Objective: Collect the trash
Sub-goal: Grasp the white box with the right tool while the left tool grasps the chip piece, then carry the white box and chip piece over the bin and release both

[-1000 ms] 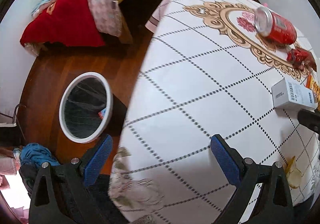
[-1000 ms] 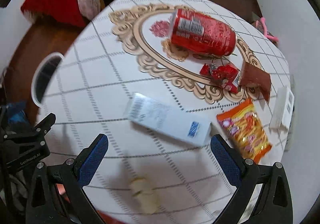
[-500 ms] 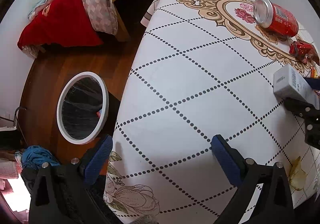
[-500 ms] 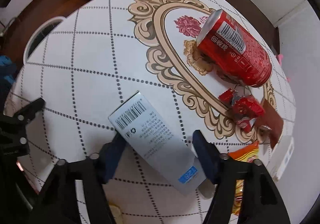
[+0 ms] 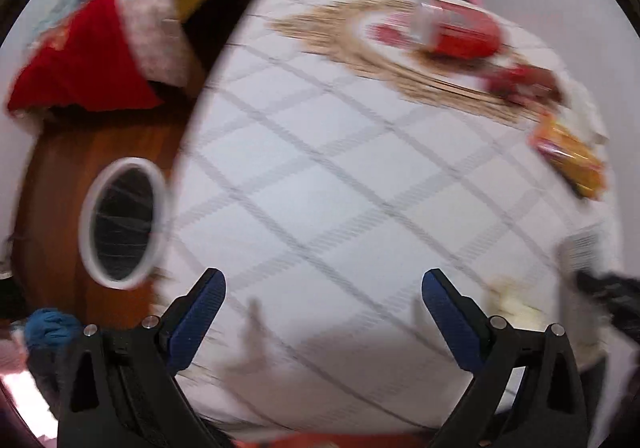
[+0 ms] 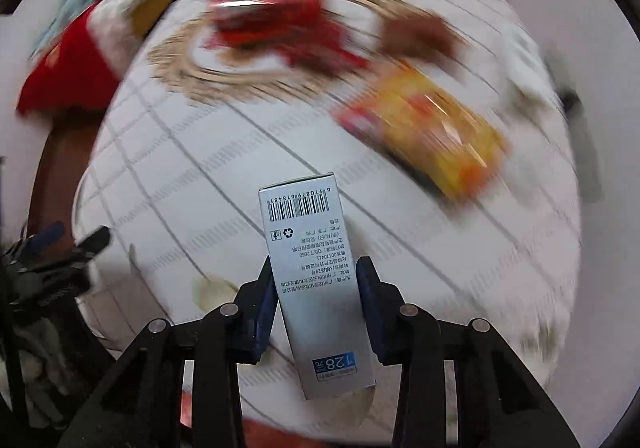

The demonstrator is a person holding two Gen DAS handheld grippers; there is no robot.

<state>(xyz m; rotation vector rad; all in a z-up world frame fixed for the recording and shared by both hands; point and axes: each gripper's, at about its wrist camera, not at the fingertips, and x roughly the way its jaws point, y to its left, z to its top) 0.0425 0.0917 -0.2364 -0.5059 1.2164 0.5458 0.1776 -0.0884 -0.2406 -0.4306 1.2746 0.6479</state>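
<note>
A silver-grey carton with a barcode (image 6: 304, 216) stands out sharp between the blue pads of my right gripper (image 6: 314, 262). The jaws are closing and both pads press its long sides, and it hangs above the white tablecloth (image 6: 200, 176). My left gripper (image 5: 322, 274) is open over the table's near edge with nothing between its fingers. On the table lie a red can (image 5: 460, 32), a red wrapper (image 5: 516, 80), a brown wrapper (image 6: 416, 32), a yellow snack bag (image 6: 432, 128) and a pale scrap (image 6: 212, 288). Everything beyond the carton is blurred.
A white-rimmed trash bin (image 5: 120, 220) with a dark liner stands on the wooden floor left of the table. Beyond it is a bed with a red blanket (image 5: 80, 64). The left gripper's black frame (image 6: 52, 260) shows at the right wrist view's left edge.
My right gripper came down over the carton, rolled, and its jaws narrowed from wide open onto the carton's sides. The left gripper swung right, further over the table.
</note>
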